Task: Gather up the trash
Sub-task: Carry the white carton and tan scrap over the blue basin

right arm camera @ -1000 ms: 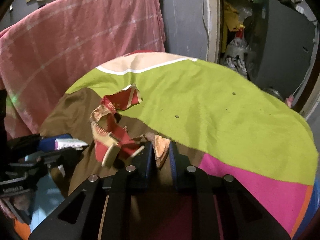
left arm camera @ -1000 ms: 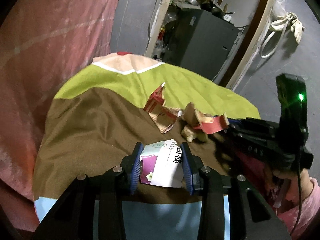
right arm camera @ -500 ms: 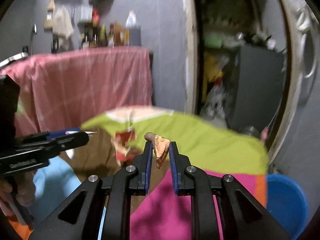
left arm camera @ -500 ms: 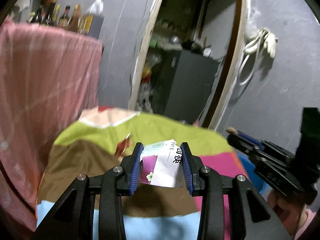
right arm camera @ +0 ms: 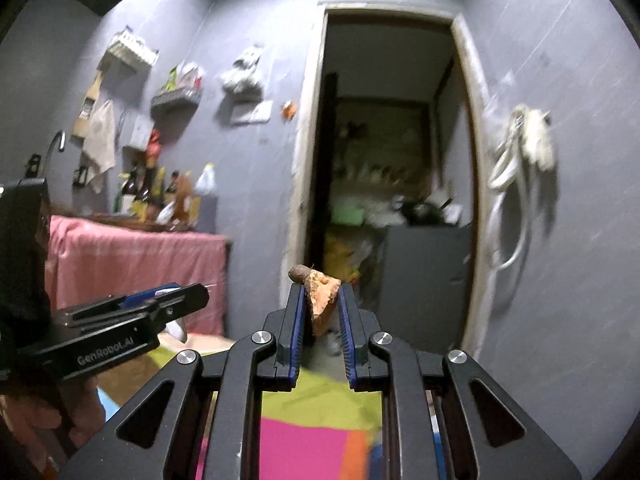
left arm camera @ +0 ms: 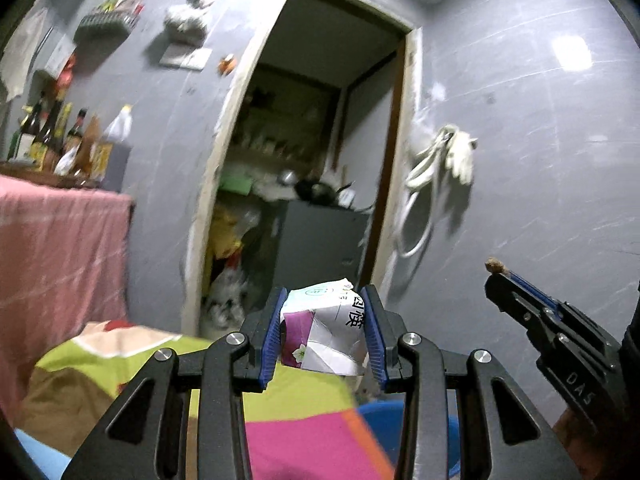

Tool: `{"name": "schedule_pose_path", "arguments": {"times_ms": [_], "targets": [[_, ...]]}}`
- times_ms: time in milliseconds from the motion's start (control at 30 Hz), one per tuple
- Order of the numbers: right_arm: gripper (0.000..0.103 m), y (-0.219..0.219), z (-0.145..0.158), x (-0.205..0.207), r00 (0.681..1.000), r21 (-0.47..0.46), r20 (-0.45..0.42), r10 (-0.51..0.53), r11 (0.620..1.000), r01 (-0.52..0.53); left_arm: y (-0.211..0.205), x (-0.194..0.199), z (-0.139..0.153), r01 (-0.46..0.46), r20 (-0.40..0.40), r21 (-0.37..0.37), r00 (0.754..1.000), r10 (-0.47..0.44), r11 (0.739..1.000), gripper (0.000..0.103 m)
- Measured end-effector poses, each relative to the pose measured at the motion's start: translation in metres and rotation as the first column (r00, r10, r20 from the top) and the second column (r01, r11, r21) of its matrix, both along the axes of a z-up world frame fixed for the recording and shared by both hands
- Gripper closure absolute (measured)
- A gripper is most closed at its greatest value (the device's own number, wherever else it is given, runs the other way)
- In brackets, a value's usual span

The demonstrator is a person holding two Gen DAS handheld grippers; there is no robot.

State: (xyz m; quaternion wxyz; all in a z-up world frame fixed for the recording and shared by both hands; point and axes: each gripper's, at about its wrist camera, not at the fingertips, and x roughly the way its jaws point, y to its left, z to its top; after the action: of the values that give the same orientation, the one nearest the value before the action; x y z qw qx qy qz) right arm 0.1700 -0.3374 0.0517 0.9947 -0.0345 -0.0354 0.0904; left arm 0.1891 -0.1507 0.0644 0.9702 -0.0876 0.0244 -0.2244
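My left gripper (left arm camera: pixel 322 320) is shut on a crumpled white and purple paper packet (left arm camera: pixel 322 330) and holds it high above the table. My right gripper (right arm camera: pixel 320 304) is shut on an orange-brown peel scrap (right arm camera: pixel 318 294), also raised. The right gripper shows in the left wrist view (left arm camera: pixel 520 296) at the right, with the scrap's tip (left arm camera: pixel 495 266) at its end. The left gripper shows in the right wrist view (right arm camera: pixel 160 300) at the left. The other trash on the table is out of view.
The table with its green, pink and brown cloth (left arm camera: pixel 304 424) lies low in view. A blue bin (left arm camera: pixel 384 420) stands beyond its right edge. An open doorway (left arm camera: pixel 308 184) with a grey cabinet is ahead. A pink-draped counter (left arm camera: pixel 56 248) with bottles stands left.
Both grippers have risen and tilted up from the table, each keeping its hold. The red wrappers on the cloth have dropped out of view; the blue bin has come into view.
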Motion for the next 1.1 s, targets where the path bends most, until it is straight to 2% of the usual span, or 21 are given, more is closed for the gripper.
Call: {"name": "schedule_pose_path", "arguments": {"times_ms": [267, 500, 800, 1100], "targets": [[0.088, -0.066, 0.001, -0.026, 0.988, -0.001, 0.07, -0.138, 0.99, 0.139, -0.061, -0.016, 0.006, 0.048, 0.079, -0.002, 0.996, -0.047, 0.999, 0.07], [0.088, -0.111, -0.014, -0.038, 0.973, 0.006, 0.072, -0.221, 0.975, 0.221, -0.111, -0.015, -0.006, 0.077, 0.067, 0.014, 0.995, -0.077, 0.997, 0.07], [0.088, -0.147, -0.044, -0.036, 0.96, 0.026, 0.022, -0.278, 0.96, 0.277, -0.156, -0.002, -0.035, 0.071, 0.009, 0.064, 0.997, -0.072, 0.995, 0.07], [0.088, -0.176, -0.095, -0.01, 0.948, 0.058, -0.134, -0.288, 0.953, 0.297, -0.189, 0.027, -0.08, 0.116, -0.155, 0.143, 0.983, -0.094, 0.983, 0.07]]}}
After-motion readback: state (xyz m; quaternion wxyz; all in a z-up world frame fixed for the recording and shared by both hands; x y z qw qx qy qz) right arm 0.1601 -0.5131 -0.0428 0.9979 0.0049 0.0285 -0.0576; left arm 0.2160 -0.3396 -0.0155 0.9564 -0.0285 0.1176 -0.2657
